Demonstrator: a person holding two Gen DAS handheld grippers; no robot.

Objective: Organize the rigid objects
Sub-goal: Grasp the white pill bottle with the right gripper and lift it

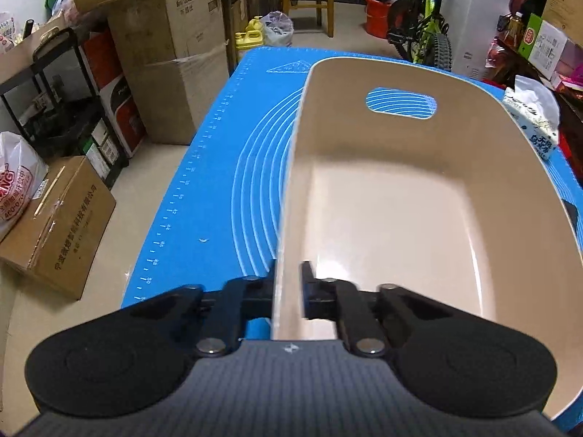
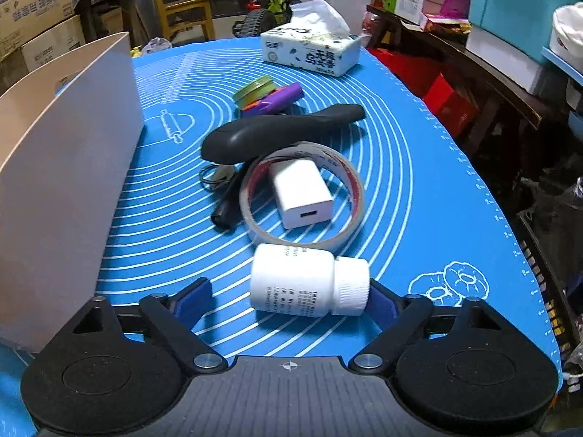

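Note:
My left gripper (image 1: 288, 291) is shut on the near rim of a beige plastic bin (image 1: 393, 200), one finger outside, one inside; the bin is empty inside. The bin's wall also shows at the left of the right wrist view (image 2: 73, 167). My right gripper (image 2: 288, 298) is open, its fingers on either side of a white pill bottle (image 2: 309, 284) lying on its side on the blue mat (image 2: 419, 196); the right finger is close to its cap. Beyond lie a tape roll (image 2: 251, 196) around a white charger (image 2: 302, 193), a black handle-shaped object (image 2: 277, 131), keys and a black pen (image 2: 222, 189), purple marker (image 2: 280, 98).
A tissue pack (image 2: 309, 51) sits at the mat's far end, also seen right of the bin in the left wrist view (image 1: 535, 116). A green-lidded tin (image 2: 255, 89) lies by the marker. Cardboard boxes (image 1: 175, 54) stand left of the table, cluttered shelves (image 2: 510, 54) to the right.

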